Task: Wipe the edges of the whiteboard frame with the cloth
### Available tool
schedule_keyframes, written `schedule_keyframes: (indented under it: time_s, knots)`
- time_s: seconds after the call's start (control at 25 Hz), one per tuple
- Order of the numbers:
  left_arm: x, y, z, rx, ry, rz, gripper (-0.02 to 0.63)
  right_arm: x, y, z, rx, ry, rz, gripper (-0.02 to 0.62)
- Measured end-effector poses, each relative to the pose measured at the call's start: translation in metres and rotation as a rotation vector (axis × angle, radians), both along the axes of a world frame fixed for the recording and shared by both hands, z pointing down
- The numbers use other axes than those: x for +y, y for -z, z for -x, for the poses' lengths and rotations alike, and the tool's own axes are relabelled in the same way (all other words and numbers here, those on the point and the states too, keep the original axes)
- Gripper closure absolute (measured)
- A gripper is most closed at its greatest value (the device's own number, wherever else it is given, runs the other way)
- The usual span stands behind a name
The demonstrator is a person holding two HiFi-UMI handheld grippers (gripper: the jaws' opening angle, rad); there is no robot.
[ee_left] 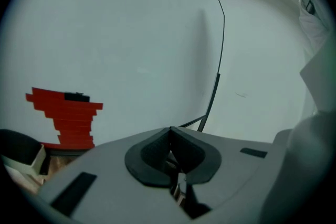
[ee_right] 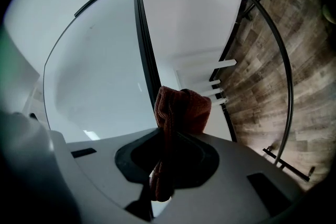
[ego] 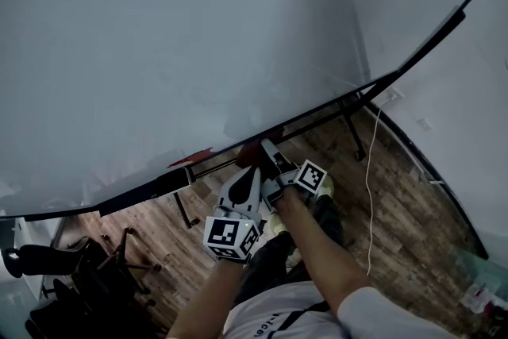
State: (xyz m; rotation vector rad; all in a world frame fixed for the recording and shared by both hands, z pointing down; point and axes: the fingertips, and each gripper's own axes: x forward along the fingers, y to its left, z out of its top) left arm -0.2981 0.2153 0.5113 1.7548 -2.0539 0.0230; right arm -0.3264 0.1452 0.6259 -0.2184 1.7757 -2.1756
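- Now the right gripper (ego: 268, 151) is clamped on the red cloth (ego: 251, 156), which sits against the bottom edge of the whiteboard frame (ego: 143, 190), roughly midway along it.
- Seen from the right gripper (ee_right: 168, 134) itself, the cloth (ee_right: 181, 110) bunches up out of the pinched jaws just beside the frame's dark bar (ee_right: 143, 44). A tail of it hangs down behind the jaws.
- The left gripper (ego: 244, 177) is just below the frame, close beside the right one. In its own view the left gripper (ee_left: 169, 131) has its jaws pressed together with nothing between them.
- The white board surface (ego: 198, 36) spreads above the frame.
- Below the frame lies a wooden floor (ego: 405, 194), with a white cable (ego: 369, 194) hanging toward the frame's right end and a black chair (ego: 71, 274) under its left end.
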Motion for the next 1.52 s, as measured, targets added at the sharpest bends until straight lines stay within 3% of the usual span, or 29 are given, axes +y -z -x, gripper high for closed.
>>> schedule_keyframes:
  time_s: [0.6, 0.88, 1.28, 1.52]
  knots:
    - [0.08, 0.001, 0.043, -0.022, 0.13, 0.01, 0.597, 0.106, 0.001, 0.07, -0.084, 0.127, 0.119, 0.551]
    - [0.092, 0.01, 0.054, -0.032, 0.156, -0.002, 0.597, 0.128, 0.006, 0.084, -0.051, 0.15, 0.182, 0.551]
    - [0.06, 0.034, 0.046, -0.058, 0.104, -0.031, 0.597, 0.092, 0.037, 0.069, -0.038, 0.171, 0.113, 0.551]
    - [0.023, 0.032, 0.026, -0.055, 0.059, -0.017, 0.597, 0.025, 0.033, 0.023, -0.017, 0.109, 0.063, 0.551]
